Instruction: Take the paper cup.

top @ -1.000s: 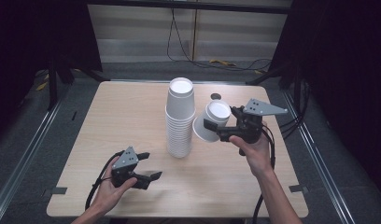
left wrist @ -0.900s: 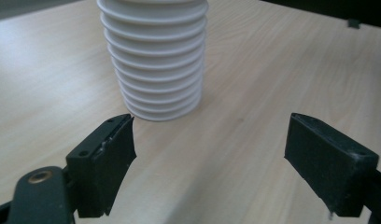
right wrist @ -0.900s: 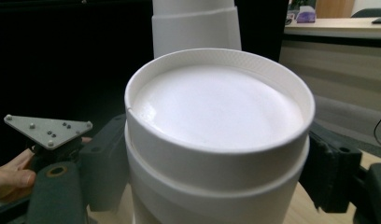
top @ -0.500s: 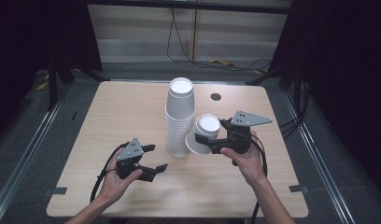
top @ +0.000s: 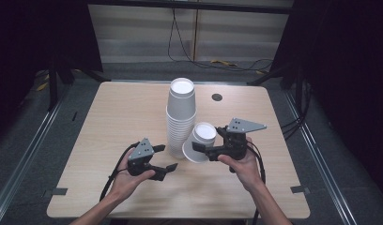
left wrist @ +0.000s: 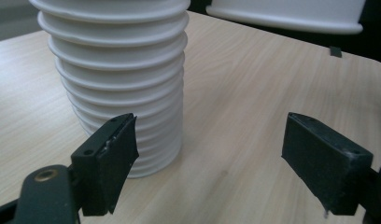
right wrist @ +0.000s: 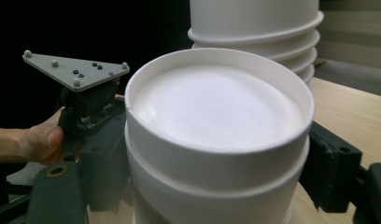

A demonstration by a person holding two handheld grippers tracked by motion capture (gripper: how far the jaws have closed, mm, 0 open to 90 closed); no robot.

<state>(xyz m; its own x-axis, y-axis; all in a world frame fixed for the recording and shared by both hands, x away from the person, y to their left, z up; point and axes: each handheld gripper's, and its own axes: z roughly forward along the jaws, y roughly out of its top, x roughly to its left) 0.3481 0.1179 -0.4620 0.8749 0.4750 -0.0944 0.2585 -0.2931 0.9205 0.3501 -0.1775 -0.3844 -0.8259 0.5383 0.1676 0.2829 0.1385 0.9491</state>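
Nearest the person, the left claw point(top: 167, 167) is held low over the front of the pale wooden worktop point(top: 110, 117), its two black jaws spread wide apart with nothing between them. In the left gripper view the jaws are seen to frame bare wood, with the base of the tall stack of inverted white paper cups point(left wrist: 121, 84) standing just beyond the left-hand jaw and not between the two.

Slightly farther in, the right claw point(top: 199, 149) is clamped on a short nested pair of white paper cups point(top: 200, 140). This pair is carried tilted, its closed base turned up and toward the person and its open rim down near the worktop, just beside the foot of the tall stack. In the right gripper view, the black jaws are seen pressed against either side of the pair's wall, with the stacked rims rising directly behind.

The tall stack point(top: 180, 112) stands upright at mid-worktop, its long axis vertical, ahead and to the right of the left claw. It is judged that the left claw is better placed to close on the stack's base, being empty and level with it.

Beyond the stack, a small dark round hole point(top: 217, 97) is noted in the worktop.
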